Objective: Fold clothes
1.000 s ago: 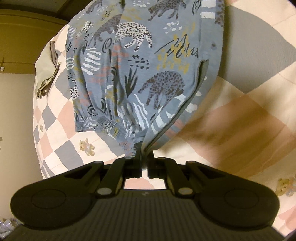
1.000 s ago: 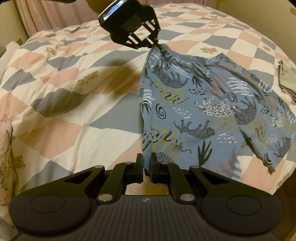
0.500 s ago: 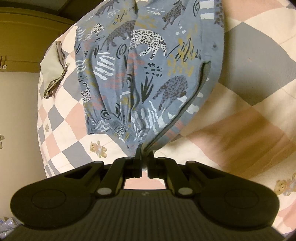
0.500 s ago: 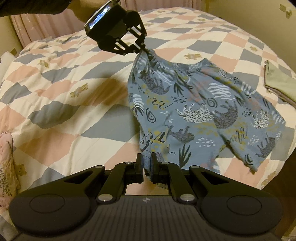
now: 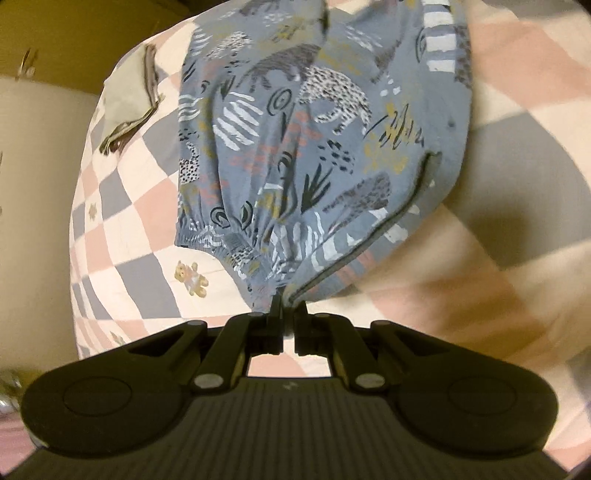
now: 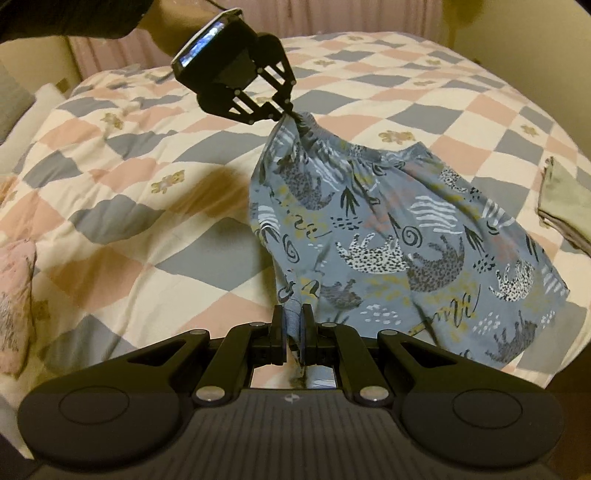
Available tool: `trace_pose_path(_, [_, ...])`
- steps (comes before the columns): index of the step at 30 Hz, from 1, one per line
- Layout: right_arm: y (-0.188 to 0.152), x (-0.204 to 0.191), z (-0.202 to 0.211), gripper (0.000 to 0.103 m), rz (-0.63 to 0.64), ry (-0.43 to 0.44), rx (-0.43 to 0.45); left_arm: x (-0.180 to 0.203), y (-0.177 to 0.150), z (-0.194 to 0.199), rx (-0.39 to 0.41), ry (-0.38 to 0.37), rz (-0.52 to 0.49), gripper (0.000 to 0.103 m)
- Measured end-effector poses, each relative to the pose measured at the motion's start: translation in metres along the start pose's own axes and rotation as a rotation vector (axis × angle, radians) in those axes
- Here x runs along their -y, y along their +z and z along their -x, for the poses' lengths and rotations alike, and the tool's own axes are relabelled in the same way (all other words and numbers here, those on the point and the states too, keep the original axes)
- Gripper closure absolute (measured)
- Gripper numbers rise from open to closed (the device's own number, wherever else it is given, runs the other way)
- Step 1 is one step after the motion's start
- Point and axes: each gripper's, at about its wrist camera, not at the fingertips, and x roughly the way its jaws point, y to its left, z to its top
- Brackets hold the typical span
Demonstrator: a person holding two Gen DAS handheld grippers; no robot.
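A pair of blue shorts [image 6: 399,236] printed with leopards hangs stretched over the quilt. My left gripper [image 5: 289,308] is shut on a waistband corner of the blue shorts [image 5: 295,155]. In the right wrist view the left gripper [image 6: 284,110] shows at the upper middle, lifting that corner. My right gripper [image 6: 293,314] is shut on the shorts' near hem edge, with fabric pinched between the pads. The rest of the garment drapes down to the right and touches the bed.
A checked pink, grey and cream quilt [image 6: 129,206] covers the bed. A folded olive garment [image 6: 565,203] lies near the bed's right edge, also seen as the olive garment [image 5: 129,99]. A pink cloth [image 6: 14,302] sits at the left. A person's dark sleeve [image 6: 74,18] is at the top.
Both grippers have lifted and pulled the shorts leftward across the bed. The fabric hangs tauter between them, and the folded olive garment now sits closer in view.
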Motion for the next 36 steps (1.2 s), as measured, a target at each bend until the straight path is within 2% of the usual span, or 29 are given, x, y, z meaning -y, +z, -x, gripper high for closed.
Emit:
trace_pose_path(6, [0.002, 0.061, 0.022, 0.097, 0.024, 0.005, -0.005, -0.032, 0.011, -0.004, -0.005, -0.045, 0.047, 0.1])
trace_pose_path(11, [0.003, 0.116, 0.041, 0.097, -0.013, -0.034, 0.001, -0.082, 0.026, -0.009, 0.033, -0.072, 0.103, 0.1])
trace_pose_path(18, [0.008, 0.203, 0.024, 0.097, -0.083, -0.086, -0.024, -0.168, 0.055, -0.044, 0.058, -0.101, 0.228, 0.1])
trace_pose_path(22, [0.012, 0.253, 0.013, 0.097, -0.122, -0.114, -0.039, -0.198, 0.066, -0.078, 0.051, -0.115, 0.274, 0.1])
trace_pose_path(26, [0.015, 0.303, 0.002, 0.097, -0.161, -0.143, -0.055, -0.213, 0.072, -0.12, 0.026, -0.139, 0.33, 0.1])
trace_pose_path(31, [0.014, 0.355, -0.043, 0.097, -0.197, -0.142, -0.104, -0.216, 0.076, -0.169, -0.015, -0.153, 0.394, 0.1])
trace_pose_path(36, [0.014, 0.388, -0.077, 0.097, -0.238, -0.145, -0.119, -0.213, 0.075, -0.202, -0.04, -0.157, 0.434, 0.1])
